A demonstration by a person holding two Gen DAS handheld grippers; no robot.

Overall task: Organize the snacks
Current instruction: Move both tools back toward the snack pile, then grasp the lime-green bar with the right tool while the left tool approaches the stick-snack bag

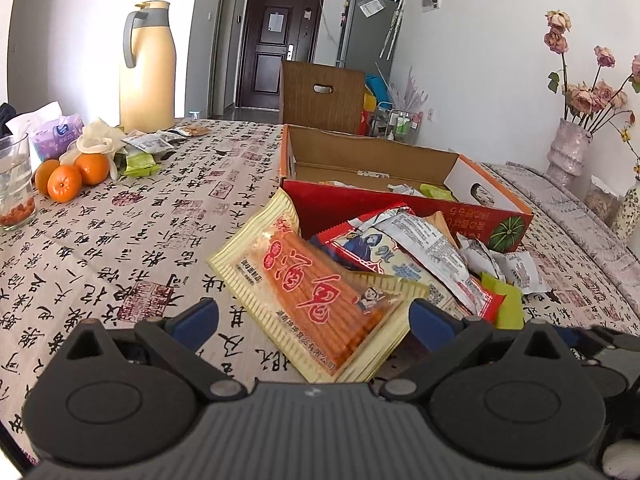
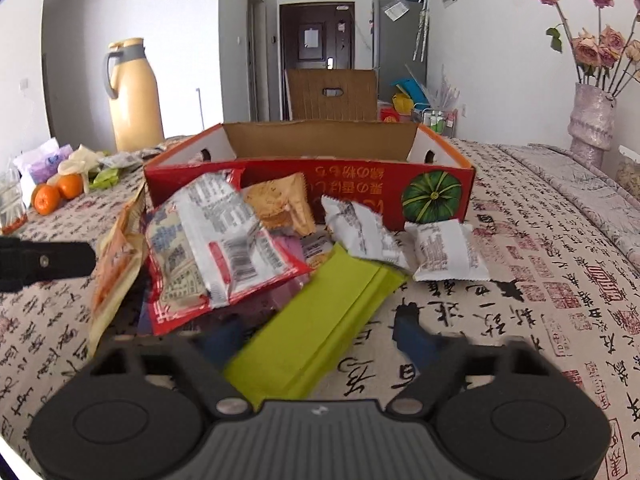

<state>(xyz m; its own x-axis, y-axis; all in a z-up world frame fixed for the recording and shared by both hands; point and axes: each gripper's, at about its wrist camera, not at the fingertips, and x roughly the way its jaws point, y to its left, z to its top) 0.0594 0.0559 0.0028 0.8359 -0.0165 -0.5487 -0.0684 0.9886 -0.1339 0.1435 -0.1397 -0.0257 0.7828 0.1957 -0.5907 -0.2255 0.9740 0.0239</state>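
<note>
A pile of snack packets lies on the tablecloth in front of a red cardboard box (image 1: 420, 208) (image 2: 360, 184). My left gripper (image 1: 312, 320) is open, its blue fingers either side of a yellow-and-orange stick snack packet (image 1: 308, 280). My right gripper (image 2: 320, 332) is open around the near end of a lime green packet (image 2: 320, 312). A red-and-white packet (image 2: 216, 248) (image 1: 404, 248), a tan packet (image 2: 280, 204) and two white packets (image 2: 448, 252) lie nearby. The left gripper's black body (image 2: 44, 260) shows at the left edge of the right wrist view.
A cream thermos (image 1: 148, 68), oranges (image 1: 68, 176), a glass (image 1: 14, 180), tissues (image 1: 56, 136) and more small packets (image 1: 148, 148) stand at the table's far left. A vase of dried roses (image 1: 568, 148) stands at the right. A wooden chair (image 1: 324, 96) is behind the box.
</note>
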